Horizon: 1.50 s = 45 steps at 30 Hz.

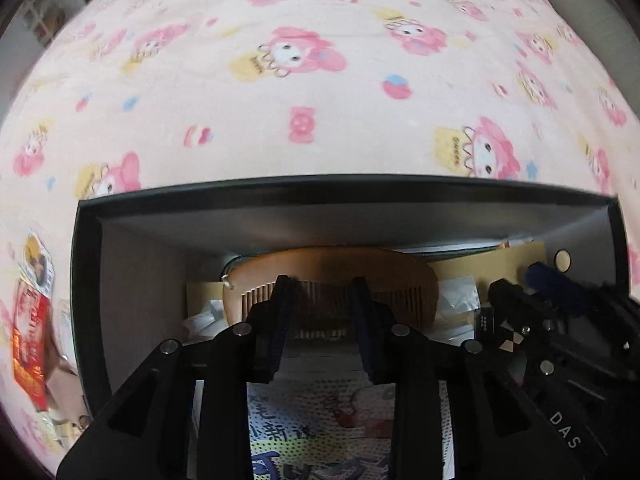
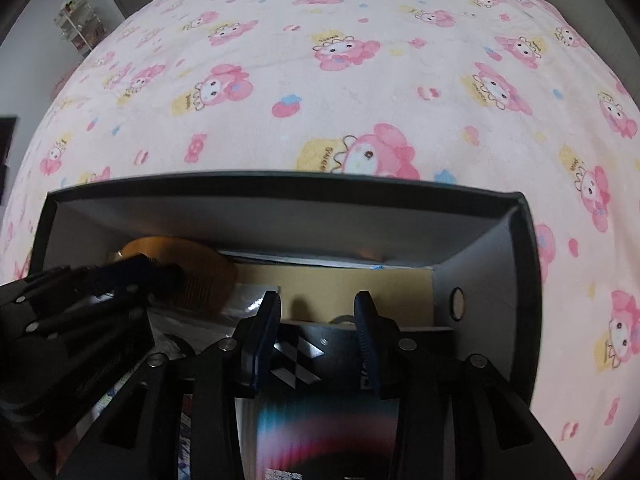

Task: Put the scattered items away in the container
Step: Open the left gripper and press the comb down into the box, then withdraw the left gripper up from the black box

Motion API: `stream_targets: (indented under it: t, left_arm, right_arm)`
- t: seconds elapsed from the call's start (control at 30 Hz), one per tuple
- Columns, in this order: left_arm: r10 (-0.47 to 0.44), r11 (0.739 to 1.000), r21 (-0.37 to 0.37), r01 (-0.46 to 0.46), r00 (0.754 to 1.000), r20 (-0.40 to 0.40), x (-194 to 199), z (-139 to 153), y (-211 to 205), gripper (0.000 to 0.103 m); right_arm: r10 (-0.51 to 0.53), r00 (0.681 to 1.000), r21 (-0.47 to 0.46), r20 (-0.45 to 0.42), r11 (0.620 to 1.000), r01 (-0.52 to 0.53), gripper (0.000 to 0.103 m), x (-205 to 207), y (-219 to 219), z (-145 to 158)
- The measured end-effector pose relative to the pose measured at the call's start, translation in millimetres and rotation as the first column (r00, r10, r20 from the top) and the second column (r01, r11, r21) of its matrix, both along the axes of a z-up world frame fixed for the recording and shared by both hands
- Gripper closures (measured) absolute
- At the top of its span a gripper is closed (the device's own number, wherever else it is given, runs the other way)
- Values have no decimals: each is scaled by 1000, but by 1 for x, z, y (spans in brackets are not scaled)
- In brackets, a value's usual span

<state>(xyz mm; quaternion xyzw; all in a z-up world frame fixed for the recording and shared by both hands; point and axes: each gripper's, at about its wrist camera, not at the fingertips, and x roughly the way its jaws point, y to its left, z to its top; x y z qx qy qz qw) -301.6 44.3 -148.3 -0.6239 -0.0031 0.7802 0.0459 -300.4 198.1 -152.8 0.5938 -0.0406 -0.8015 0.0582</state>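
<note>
Inside the black open-topped cardboard box (image 1: 400,190), the left claw (image 1: 322,292) hangs with jaws apart over a rounded wooden comb (image 1: 332,268). The right claw (image 2: 318,308) straddles a glossy black carton (image 2: 320,360); possibly gripping it, hard to tell. Only the left view shows red packets (image 1: 30,344) outside the box on the pink cartoon-print bedspread (image 2: 320,80).

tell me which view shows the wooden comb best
The left wrist view: the wooden comb lies centred in the box, its teeth visible. In the right wrist view the left gripper covers part of it, leaving a blurred piece at far left.
</note>
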Motion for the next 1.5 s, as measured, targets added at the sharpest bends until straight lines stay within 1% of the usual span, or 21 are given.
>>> stream_targets:
  t: [0.1, 0.2, 0.27, 0.33, 0.37, 0.43, 0.47, 0.5, 0.53, 0.57, 0.63, 0.73, 0.77, 0.87, 0.93, 1.0, 1.1, 1.23, 1.37, 1.43, 1.5]
  left_arm:
    - [-4, 996, 84, 5, 1000, -6, 1, 8, -7, 72]
    - [-71, 986, 146, 76, 997, -38, 4, 16, 5, 71]
    - [-114, 978, 170, 118, 993, -38, 5, 15, 22, 69]
    - [-110, 984, 137, 114, 993, -34, 1, 9, 31, 69]
    - [-104, 988, 116, 106, 994, -25, -2, 4, 32, 69]
    - [-98, 989, 106, 101, 995, -33, -4, 1, 34, 69]
    - [-102, 991, 85, 105, 994, -39, -4, 1, 35, 68]
    - [-102, 994, 42, 104, 994, -39, -4, 0, 36, 67]
    - [-88, 996, -38, 87, 995, -38, -3, -2, 35, 61]
    - [-71, 996, -51, 69, 997, -37, -4, -2, 32, 54]
    - [-17, 999, -28, 17, 1000, -14, -8, -3, 19, 53]
    - [39, 997, -59, -40, 999, -14, -11, -3, 1, 53]
    - [55, 996, -62, -56, 998, -13, -12, -3, -5, 58]
    - [52, 997, -50, -52, 999, -4, -11, -1, -7, 62]
    - [48, 999, -21, -48, 999, 0, -8, 1, -6, 64]
    - [27, 998, 60, -25, 999, -30, 3, 13, -3, 64]
    - [-15, 990, 135, 36, 988, -152, 34, 51, 4, 62]
    - [-44, 969, 222, 105, 963, -265, 70, 95, 0, 51]
    - [-92, 958, 230, 171, 944, -318, 103, 126, 0, 50]
    - [-115, 953, 228, 198, 937, -330, 117, 130, -3, 50]
    - [-140, 953, 206, 221, 927, -349, 140, 137, -4, 50]
  right_arm:
    - [-4, 1000, -17, 7, 1000, 4, 69, -2, -2, -3]
    - [-47, 999, -13, -5, 999, 47, 69, -5, 4, 1]
    - [-72, 996, 58, -53, 996, 75, 69, -2, 5, 9]
    - [-66, 993, 139, -94, 987, 79, 70, 1, 2, 13]
    - [-61, 994, 147, -94, 986, 74, 71, 1, 1, 12]
    - [-63, 995, 125, -72, 990, 71, 71, 0, 2, 8]
    - [-64, 996, 110, -60, 991, 70, 71, 0, 4, 7]
    - [-63, 997, 94, -48, 993, 67, 71, -2, 4, 4]
    - [-64, 997, 68, -33, 995, 66, 71, -2, 5, 2]
    - [-64, 998, 29, -11, 997, 65, 70, -4, 7, 0]
    - [-60, 998, -29, 29, 998, 61, 70, -5, 8, -6]
    - [-51, 999, -37, 15, 998, 51, 67, -1, 5, -3]
    - [-53, 999, -44, 11, 998, 54, 67, 0, 5, 0]
    - [-64, 998, -59, -4, 996, 64, 67, 4, 6, 6]
    - [-70, 997, -60, -18, 996, 68, 67, 6, 8, 12]
    - [-73, 997, -79, -39, 994, 70, 67, 14, 10, 20]
    - [-78, 994, -117, -72, 991, 69, 67, 33, 15, 37]
    - [-106, 982, -127, -157, 988, 87, 66, 60, 22, 68]
    - [-162, 953, -122, -258, 983, 134, 62, 102, 25, 94]
    - [-172, 944, -136, -282, 981, 139, 62, 124, 21, 100]
    - [-160, 935, -136, -317, 983, 122, 62, 147, 10, 107]
